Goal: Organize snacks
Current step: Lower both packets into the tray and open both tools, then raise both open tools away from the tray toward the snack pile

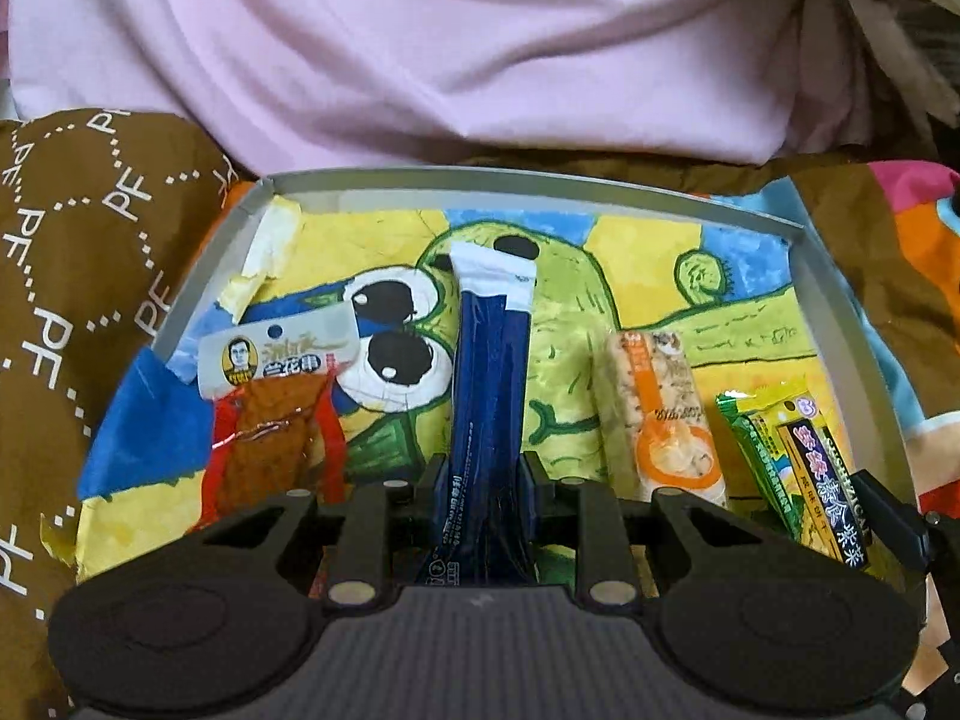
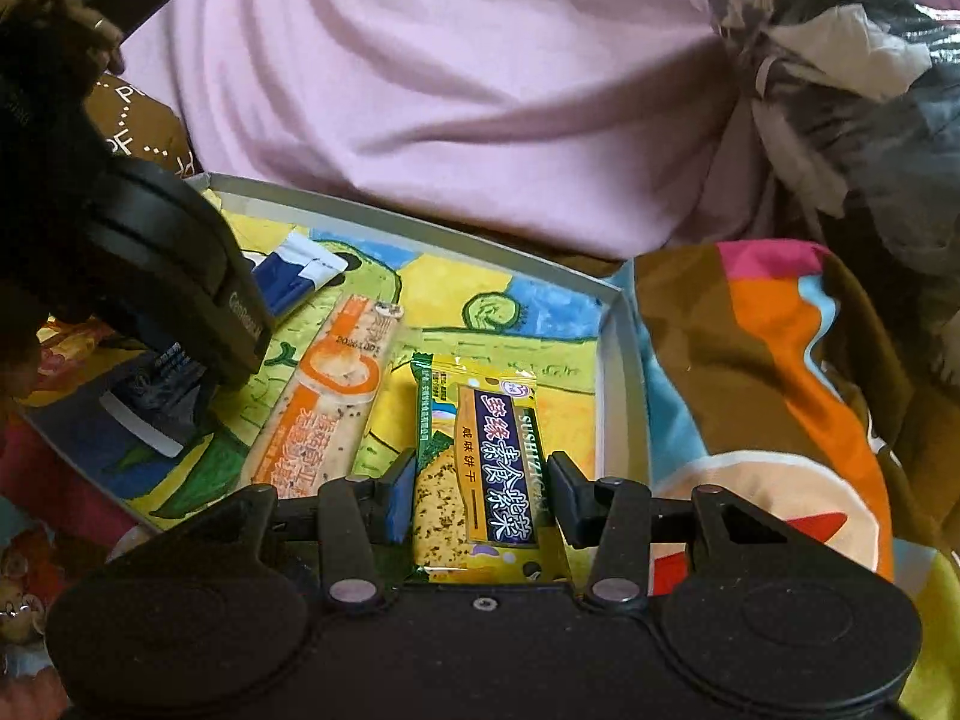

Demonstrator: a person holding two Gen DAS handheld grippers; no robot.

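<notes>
Over the tray (image 1: pixel 840 312), the left gripper (image 1: pixel 480 480) clamped the blue packet (image 1: pixel 489 372); the right gripper (image 2: pixel 480 498) gaped around the biscuit pack (image 2: pixel 480 462), and closing askew risked crushing it.

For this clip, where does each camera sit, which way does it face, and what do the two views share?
Left wrist: on the left gripper, looking along its fingers into the tray; jaws shut on the blue packet.
Right wrist: on the right gripper, facing the tray's right end; jaws open around the yellow cracker pack; the left gripper and a hand show upper left.
Shared: tray, blue packet, orange bar, cracker pack, pink cloth.
</notes>
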